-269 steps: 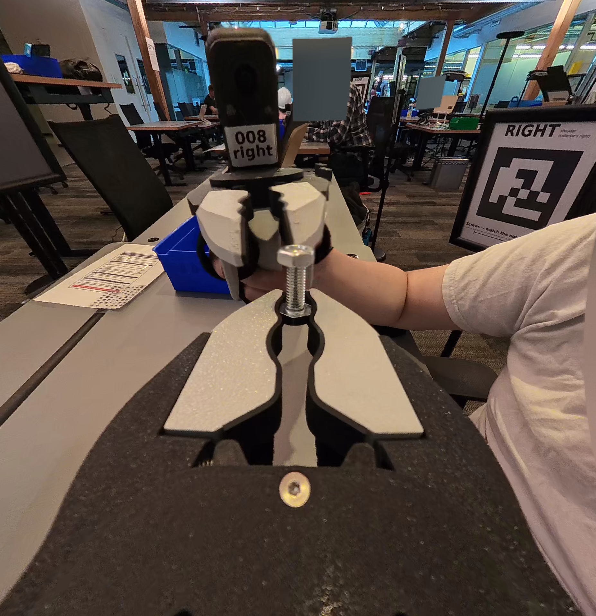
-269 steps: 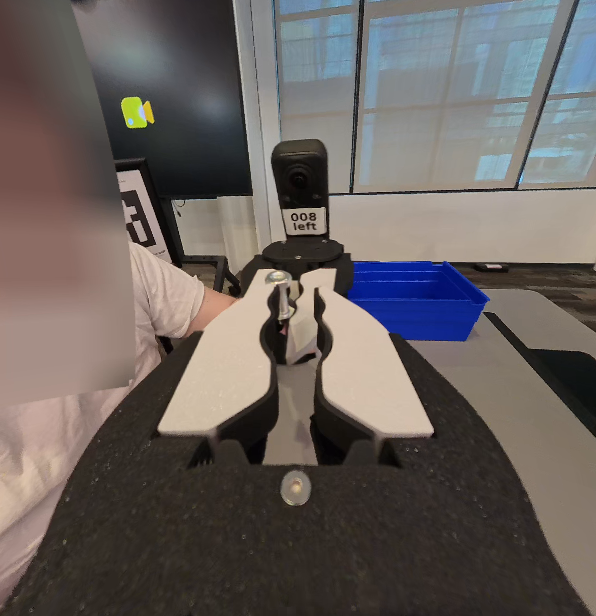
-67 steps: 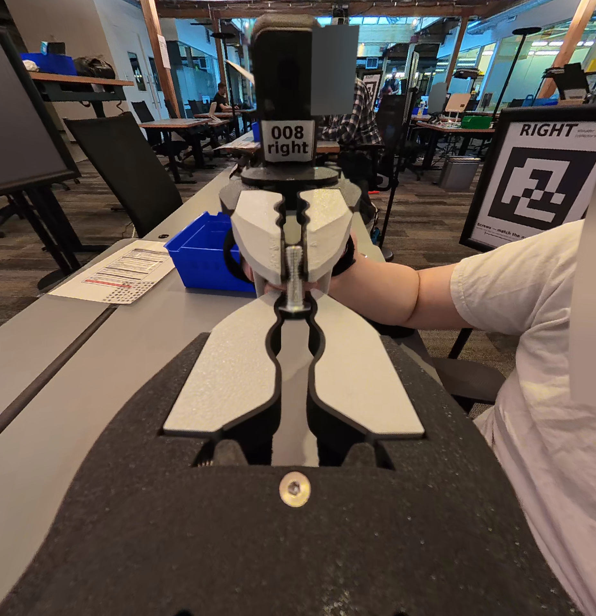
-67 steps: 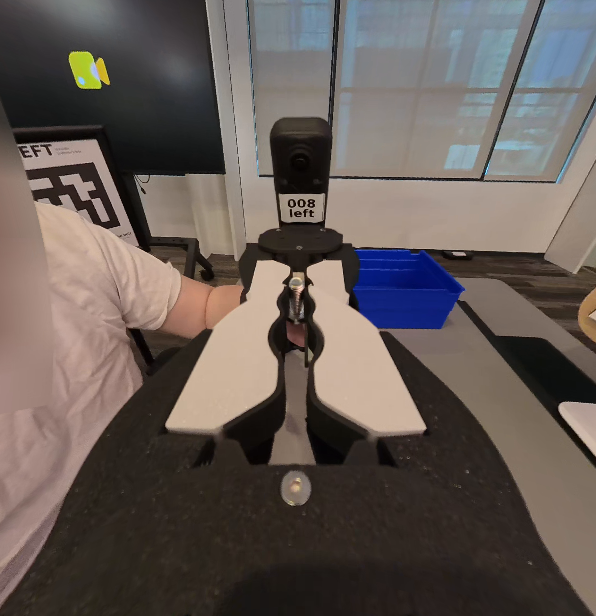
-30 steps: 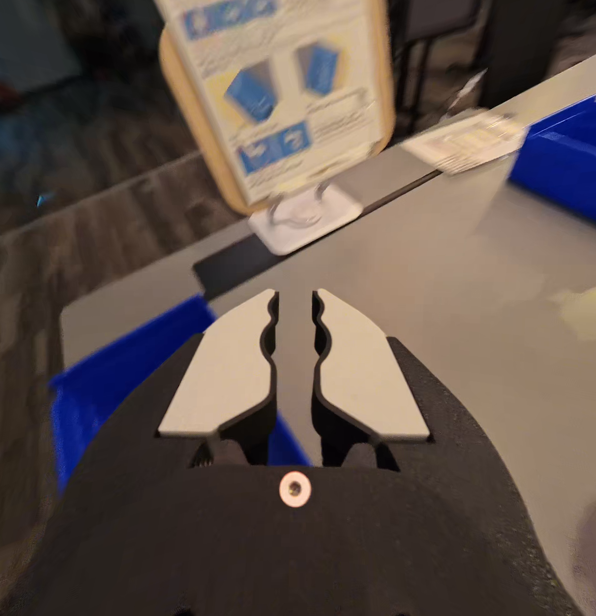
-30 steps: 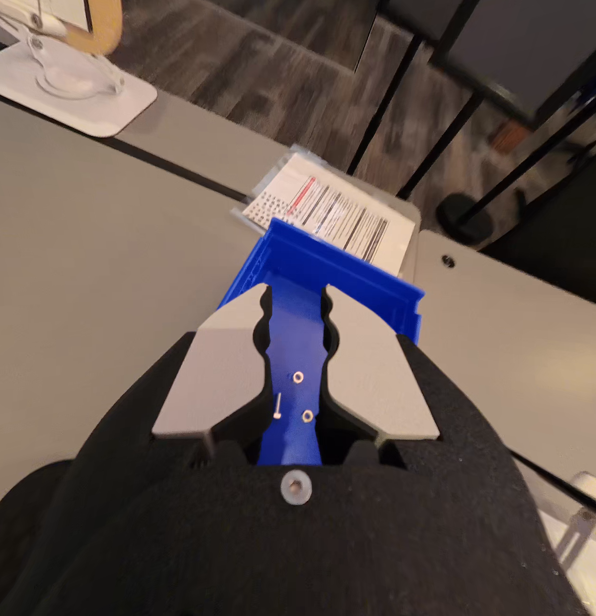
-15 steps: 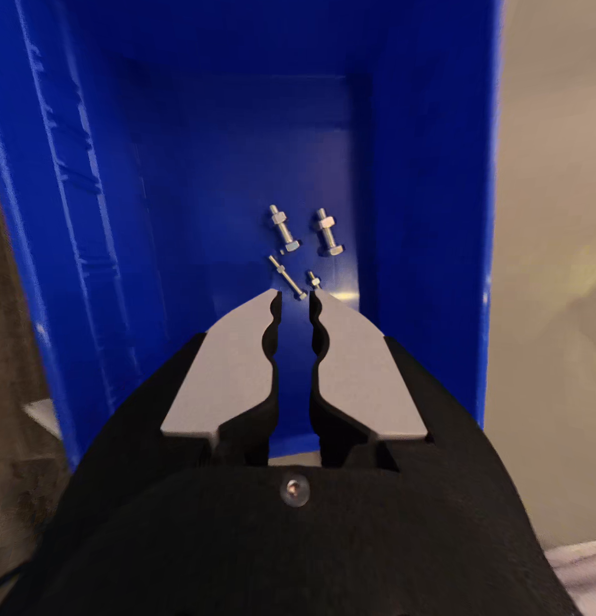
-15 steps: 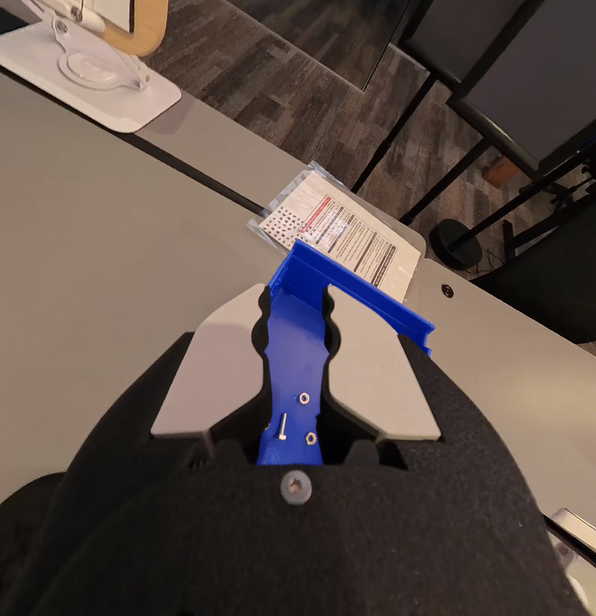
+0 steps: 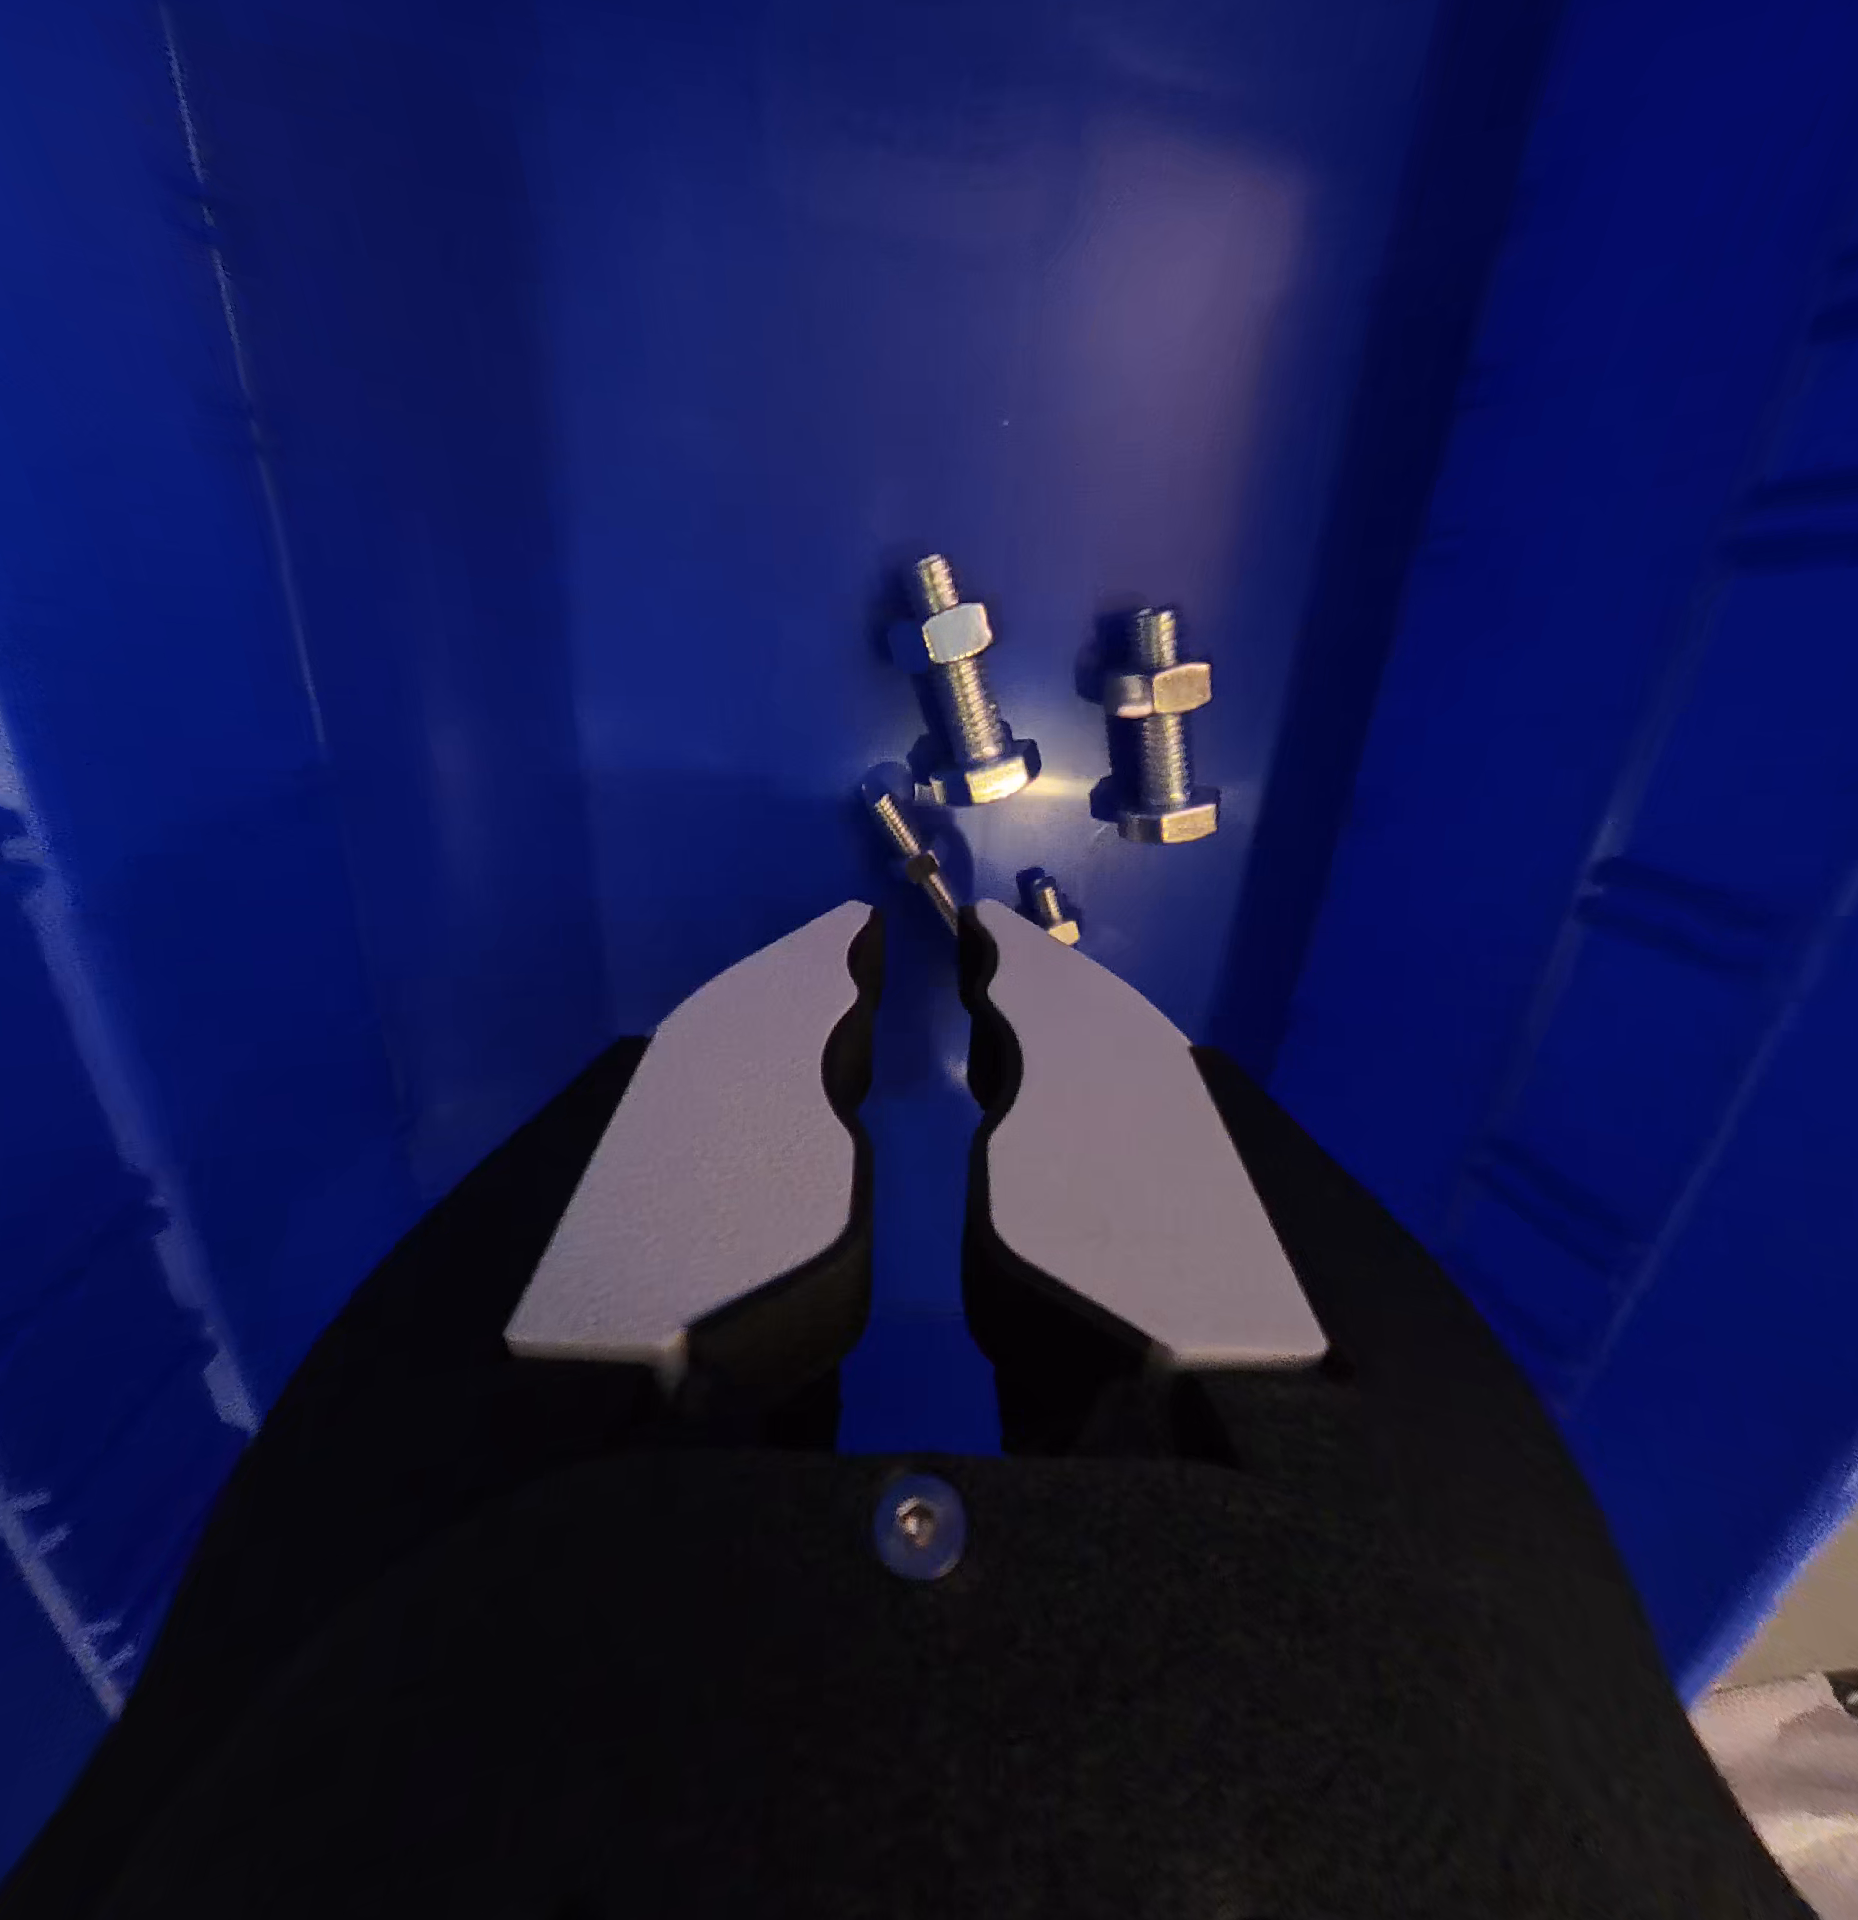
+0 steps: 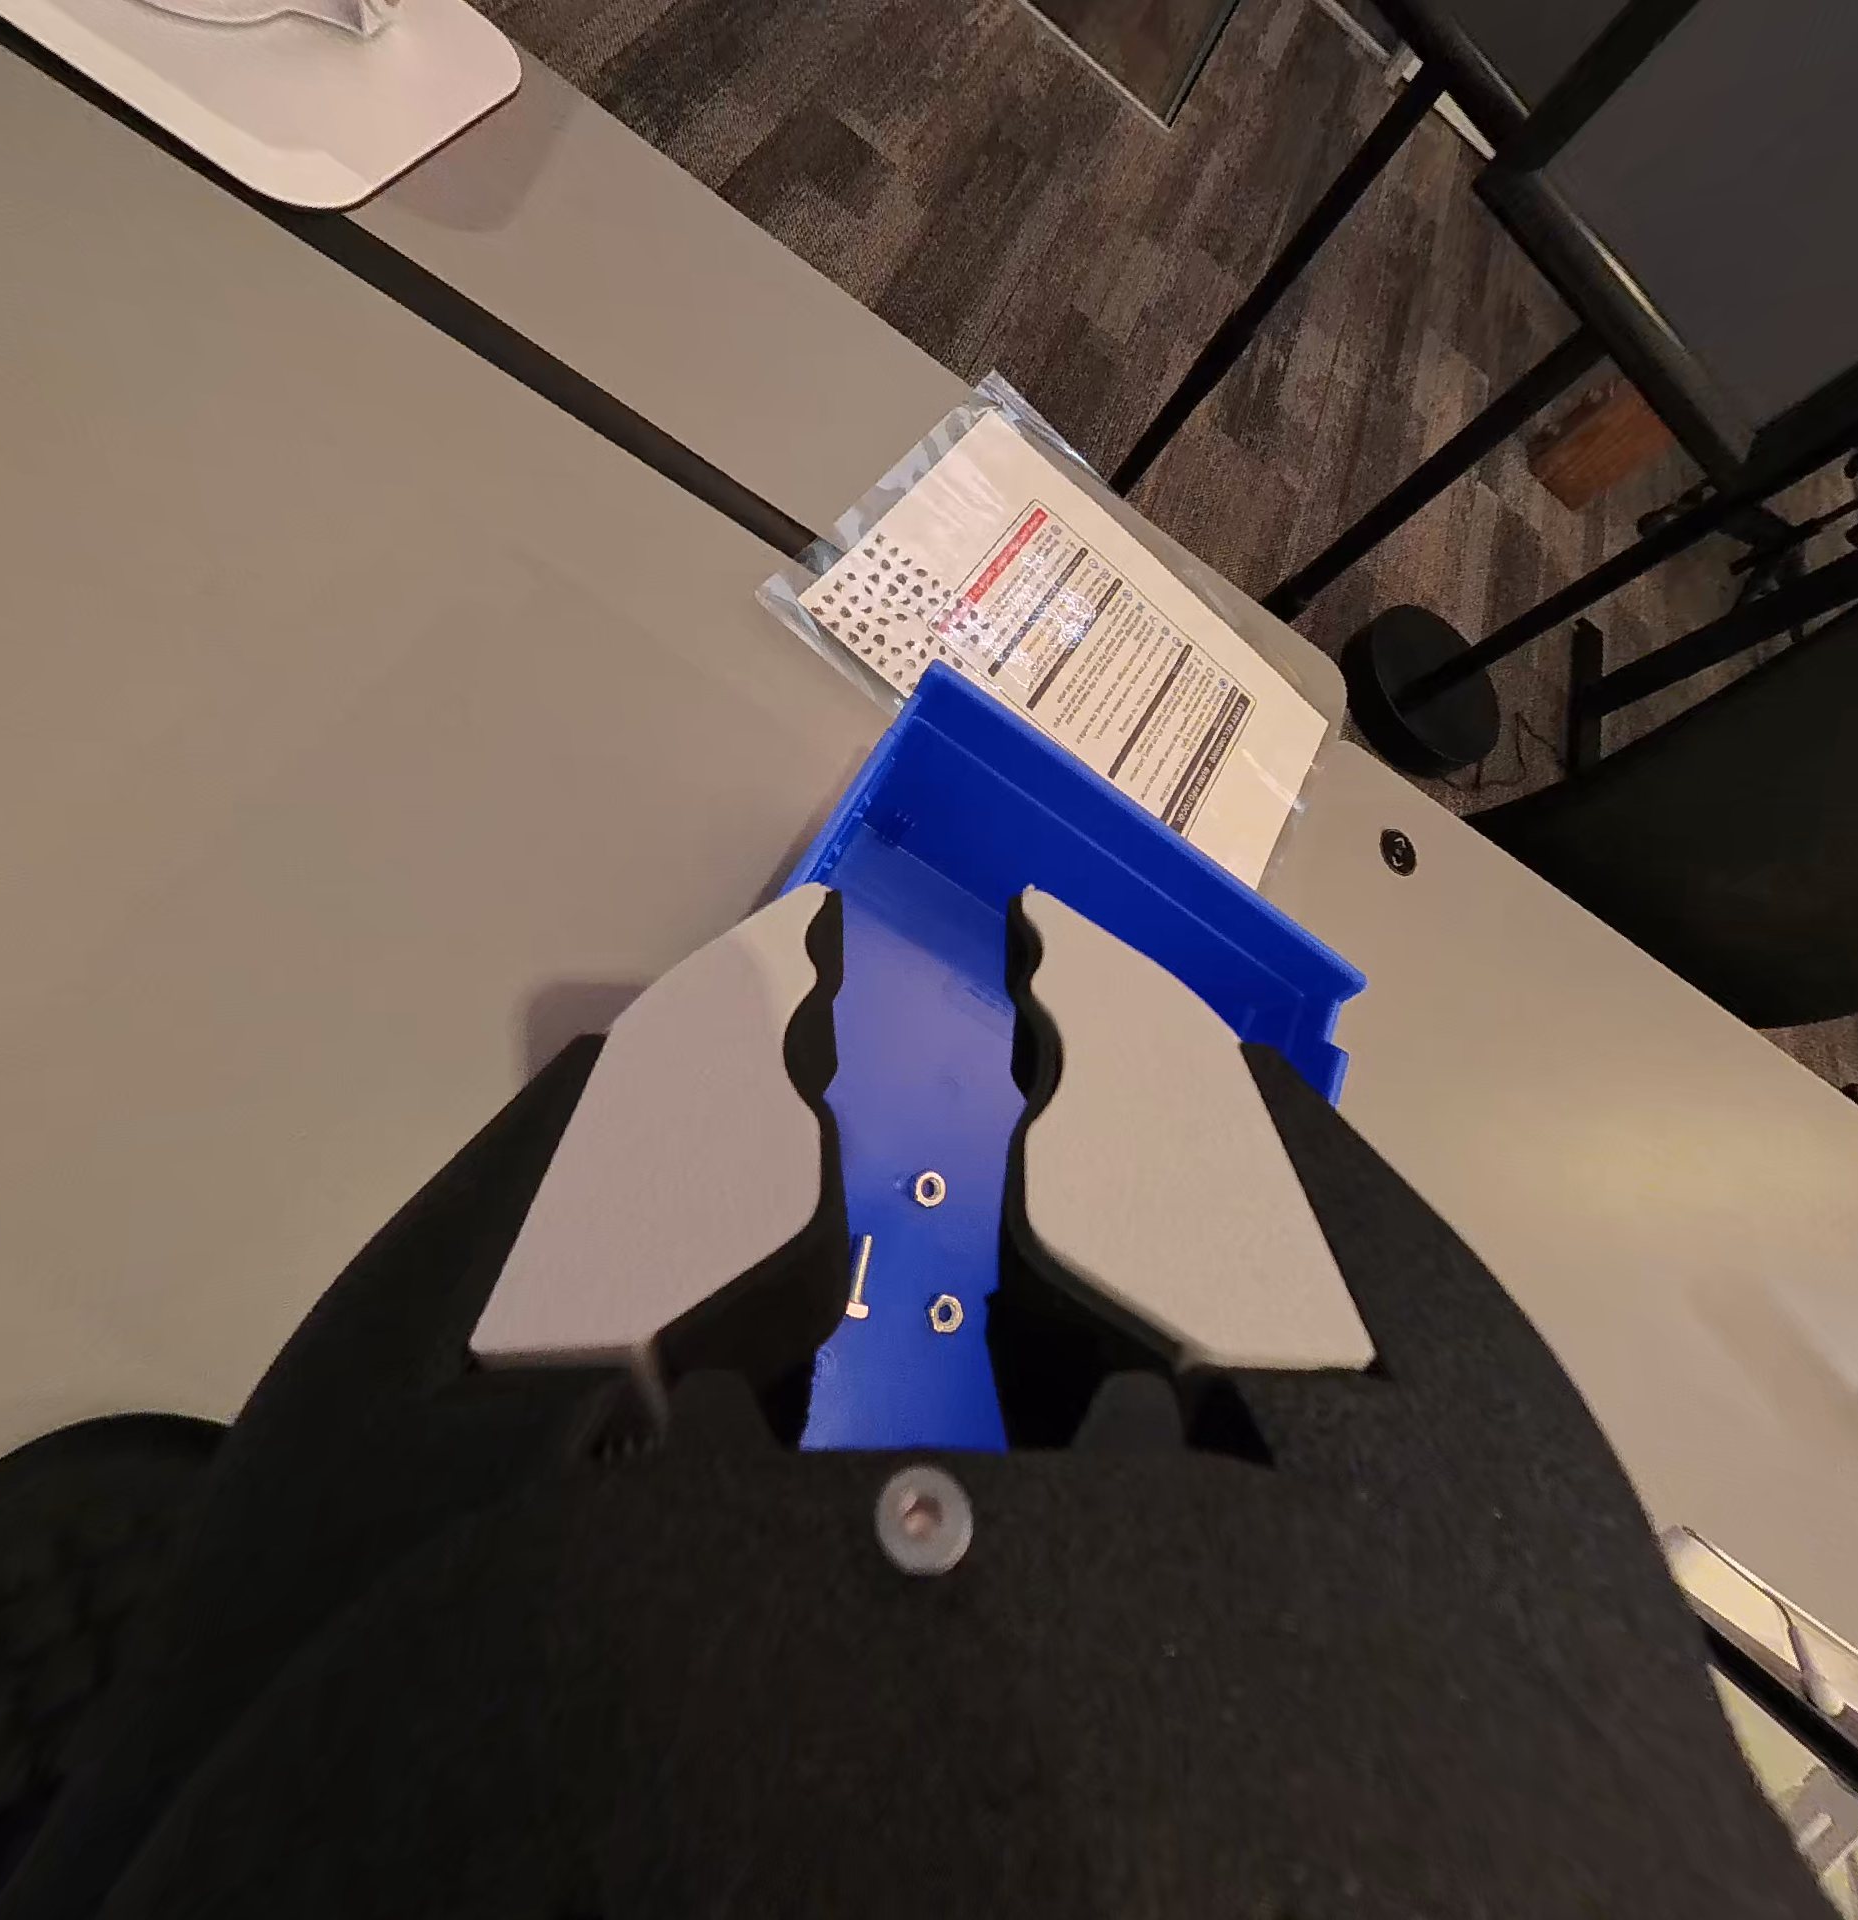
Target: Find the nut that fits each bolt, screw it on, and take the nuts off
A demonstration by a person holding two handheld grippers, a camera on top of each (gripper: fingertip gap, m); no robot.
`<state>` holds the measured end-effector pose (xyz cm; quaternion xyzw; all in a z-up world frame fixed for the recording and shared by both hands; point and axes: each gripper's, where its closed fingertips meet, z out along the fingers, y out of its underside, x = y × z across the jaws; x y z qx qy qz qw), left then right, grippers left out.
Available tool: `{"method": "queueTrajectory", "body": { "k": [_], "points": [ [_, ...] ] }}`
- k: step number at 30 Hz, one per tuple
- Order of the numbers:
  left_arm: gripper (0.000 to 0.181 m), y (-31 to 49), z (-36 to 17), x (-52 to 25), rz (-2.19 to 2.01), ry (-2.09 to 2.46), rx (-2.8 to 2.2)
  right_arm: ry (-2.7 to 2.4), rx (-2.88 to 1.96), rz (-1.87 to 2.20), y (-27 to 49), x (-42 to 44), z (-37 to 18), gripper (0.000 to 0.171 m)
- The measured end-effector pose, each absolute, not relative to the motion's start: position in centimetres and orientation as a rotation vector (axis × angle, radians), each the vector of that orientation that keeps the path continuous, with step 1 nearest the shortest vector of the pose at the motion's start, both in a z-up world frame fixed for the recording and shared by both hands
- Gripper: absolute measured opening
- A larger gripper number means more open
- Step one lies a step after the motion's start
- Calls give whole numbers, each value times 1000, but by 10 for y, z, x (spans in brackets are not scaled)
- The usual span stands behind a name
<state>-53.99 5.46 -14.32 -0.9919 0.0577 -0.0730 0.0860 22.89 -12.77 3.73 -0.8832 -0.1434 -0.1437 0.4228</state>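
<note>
The left gripper point(image 9: 920, 914) hangs inside a blue bin point(image 9: 385, 520), fingers apart and empty. Its tips sit just above a thin bolt point(image 9: 909, 862) carrying a small nut. Two thick bolts point(image 9: 966, 696) with nuts fitted lie just beyond, and a short small bolt point(image 9: 1050, 904) lies beside the right finger.

The right gripper point(image 10: 920, 904) hovers over a second blue bin point(image 10: 1112, 862) on the desk point(image 10: 333, 623), fingers apart and empty. Two loose nuts point(image 10: 930, 1188) and a slim bolt point(image 10: 860, 1276) lie below.

Risk: the thin bolt lies slanted across the narrow finger gap. Closing off-centre would likely flick it aside or pinch the short bolt along with it.
</note>
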Motion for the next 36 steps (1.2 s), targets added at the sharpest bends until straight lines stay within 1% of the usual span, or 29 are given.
{"method": "queueTrajectory", "body": {
  "k": [9, 11, 17, 19, 21, 25, 30, 33, 36],
  "points": [
    [13, 52, -149, -532, -228, 177, -2998, -357, -2219, -365, -130, 232, 37, 29],
    [9, 51, -150, -534, -194, 190, -3006, -364, -2225, -376, -130, 232, 36, 29],
    [5, 46, -150, -543, -88, 269, -3029, -386, -2231, -407, -129, 229, 35, 28],
    [5, 51, -141, -548, -57, 267, -2983, -394, -2213, -404, -127, 226, 38, 27],
    [5, 63, -118, -550, -39, 224, -2866, -405, -2199, -401, -125, 223, 41, 26],
    [5, 81, -41, -551, 148, 213, -2531, -433, -2178, -399, -120, 215, 43, 25],
    [5, 76, 45, -514, 344, 282, -2175, -508, -2178, -399, -109, 197, 38, 24],
    [5, 68, 73, -477, 415, 366, -2032, -570, -2176, -411, -100, 181, 34, 24],
    [5, 61, 84, -437, 436, 458, -1939, -624, -2160, -410, -87, 158, 31, 24]
  ]
}}
